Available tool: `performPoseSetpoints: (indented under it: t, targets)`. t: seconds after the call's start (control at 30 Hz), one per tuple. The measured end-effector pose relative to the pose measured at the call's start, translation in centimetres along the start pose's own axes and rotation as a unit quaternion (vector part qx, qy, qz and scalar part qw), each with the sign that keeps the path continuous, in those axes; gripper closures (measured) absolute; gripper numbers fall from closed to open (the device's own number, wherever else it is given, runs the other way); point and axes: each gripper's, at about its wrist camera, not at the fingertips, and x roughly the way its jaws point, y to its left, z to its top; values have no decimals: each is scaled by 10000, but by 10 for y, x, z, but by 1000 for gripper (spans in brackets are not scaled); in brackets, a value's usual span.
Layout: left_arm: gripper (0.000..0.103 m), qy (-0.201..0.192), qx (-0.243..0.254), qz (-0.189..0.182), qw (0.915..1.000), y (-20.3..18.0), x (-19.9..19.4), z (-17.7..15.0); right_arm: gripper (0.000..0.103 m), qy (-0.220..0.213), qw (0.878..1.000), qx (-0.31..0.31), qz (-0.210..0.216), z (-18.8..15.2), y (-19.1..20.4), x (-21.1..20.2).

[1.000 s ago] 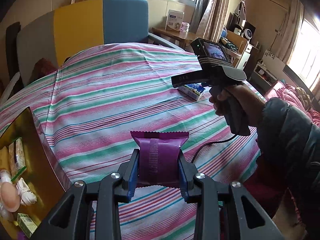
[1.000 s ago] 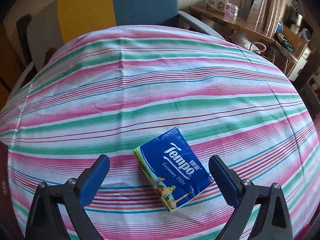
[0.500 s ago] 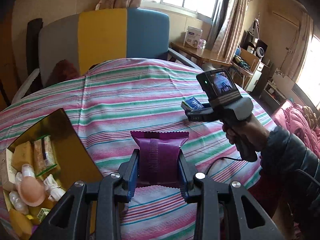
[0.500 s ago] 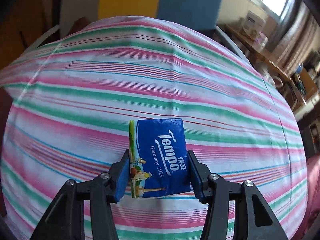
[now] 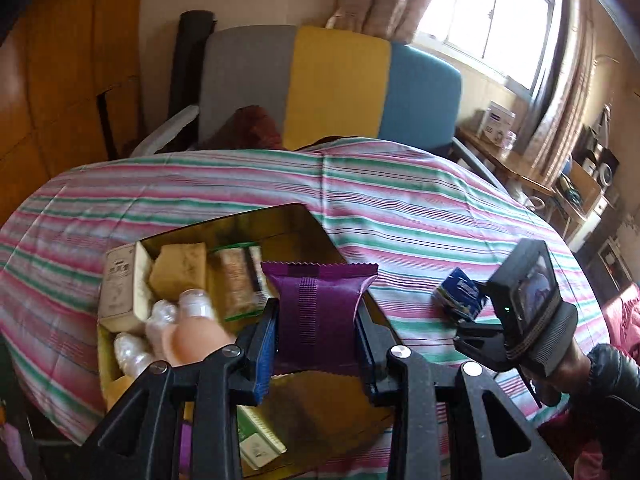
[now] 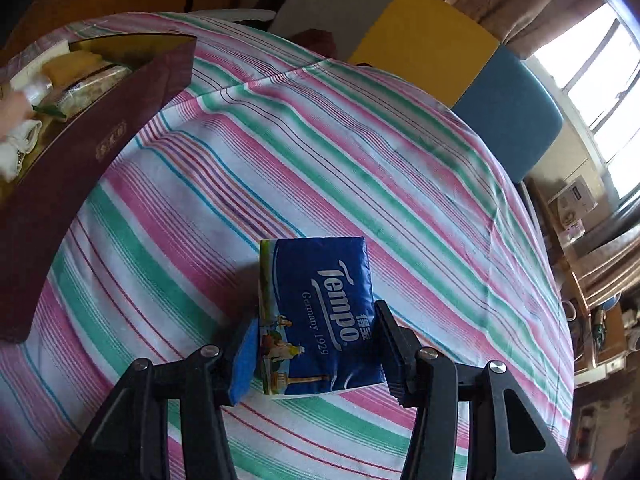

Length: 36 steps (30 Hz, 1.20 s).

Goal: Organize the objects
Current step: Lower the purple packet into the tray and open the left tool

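My left gripper [image 5: 316, 338] is shut on a purple snack packet [image 5: 318, 306] and holds it above the near right part of a gold-lined box [image 5: 296, 216]. The box holds several small packets, wrapped snacks and a peach-coloured round thing. In the right wrist view my right gripper [image 6: 314, 350] is shut on a blue Tempo tissue pack [image 6: 320, 312], lifted above the striped tablecloth [image 6: 320, 140]. The same box, maroon outside [image 6: 80, 152], lies at the upper left there. From the left wrist view, the right gripper [image 5: 474, 320] with the tissue pack [image 5: 460, 294] is to the right of the box.
A grey, yellow and blue chair back [image 5: 336, 84] stands behind the round table. A wooden side table with a white box [image 5: 498, 122] and shelves lie at the right under the window. A dark sleeve [image 5: 608, 392] reaches in at the lower right.
My right gripper closed on the tissue pack, lifted it and swung left toward the box. My left gripper carried the purple packet left until it hangs over the box.
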Motion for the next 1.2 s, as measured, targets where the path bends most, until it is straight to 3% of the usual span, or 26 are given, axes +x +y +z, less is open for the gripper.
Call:
performPoseSetpoints:
  t: [0.37,0.57,0.67,0.8,0.93,1.2]
  targets:
    - [69,59,-76,-78,9999,9,5,-8,50,46,9996,176,202,-3,-7,7]
    - [69,84,-504,-36,9987,47,-13,-13,50,67,9988,313,361,-6,-9,9]
    - [69,305,-880,-305,9952,67,-13,-25,50,54,9987,318,390,-5,-10,10]
    - [69,541,-1008,-867,9896,56,2,-35,50,14,9989,275,378,-5,-9,9]
    - [69,886,-795,-1123,9865,29,26,-36,50,-43,9991,193,384,-6,-7,7]
    - [69,1557,-154,-658,9855,5,70,-53,50,-62,9990,171,398,-5,-6,7]
